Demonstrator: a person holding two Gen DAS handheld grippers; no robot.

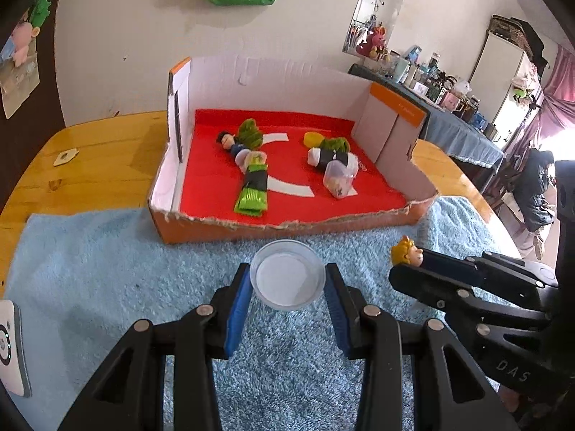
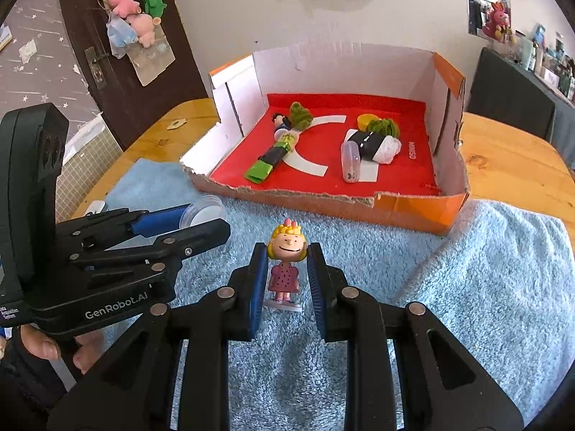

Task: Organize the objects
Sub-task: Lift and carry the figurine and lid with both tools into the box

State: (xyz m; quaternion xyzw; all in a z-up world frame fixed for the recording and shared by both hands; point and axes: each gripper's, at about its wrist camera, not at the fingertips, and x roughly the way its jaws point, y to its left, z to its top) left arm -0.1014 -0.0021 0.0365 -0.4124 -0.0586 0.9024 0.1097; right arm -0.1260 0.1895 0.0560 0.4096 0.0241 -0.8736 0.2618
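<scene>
Clamped between the blue pads of the left gripper is a clear round cup, its open mouth turned toward the camera and its white bottom seen inside; it is held above the blue towel. To its right, the right gripper is closed on a small blonde figurine in a pink dress, gripped at the head, held upright with its long axis vertical and its face turned toward the camera. Farther off, an orange cardboard box with a torn near wall is seen resting partly on the towel and the wooden table. On its red floor, a dark-haired figure with green wrappings is laid at the left, and a yellow disc, a black-and-white bundle and a clear capsule at the right. Nothing is seen between the grippers and the box.
</scene>
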